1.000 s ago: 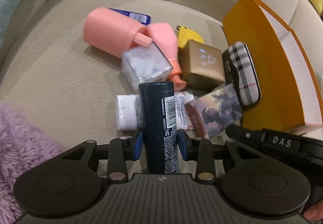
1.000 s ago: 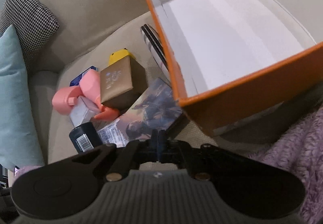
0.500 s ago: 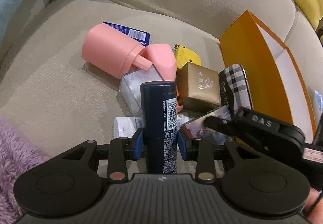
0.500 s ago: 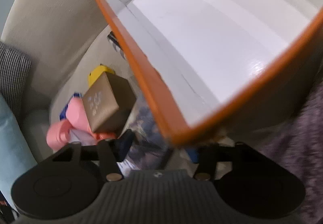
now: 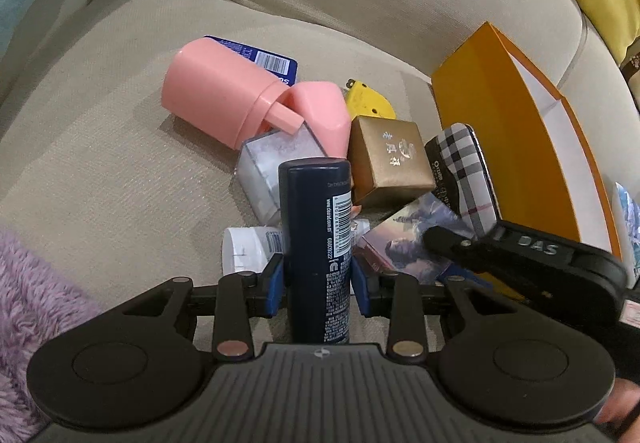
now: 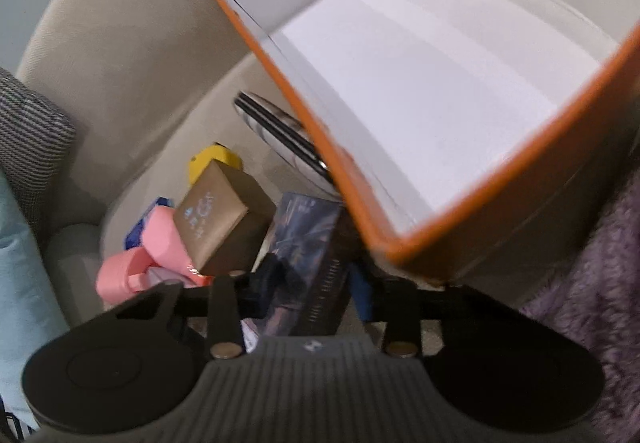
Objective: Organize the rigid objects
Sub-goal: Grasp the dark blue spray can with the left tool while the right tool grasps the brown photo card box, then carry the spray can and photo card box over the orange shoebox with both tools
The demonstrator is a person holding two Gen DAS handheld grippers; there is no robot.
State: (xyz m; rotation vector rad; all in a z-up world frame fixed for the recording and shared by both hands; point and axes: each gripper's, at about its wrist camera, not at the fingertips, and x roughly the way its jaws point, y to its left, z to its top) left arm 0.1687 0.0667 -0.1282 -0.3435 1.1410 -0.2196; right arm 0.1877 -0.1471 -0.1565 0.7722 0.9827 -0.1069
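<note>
Left gripper (image 5: pixel 318 279) pinches our dark can (image 5: pixel 316 243) upright for carrying; right gripper (image 6: pixel 310 291) straddles the picture box (image 6: pixel 308 263), jaws close on its sides, contact too blurred to tell. Beyond, we see the gold box (image 5: pixel 390 161), then the orange box (image 6: pixel 420 103), open to receive items

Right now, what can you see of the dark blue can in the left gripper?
The dark blue can is a smooth cylinder, likely metal, with a flat top, white fine print and a barcode down its side. It lies along the left gripper, clamped between the blue finger pads above the beige sofa seat. Its base is hidden.
</note>
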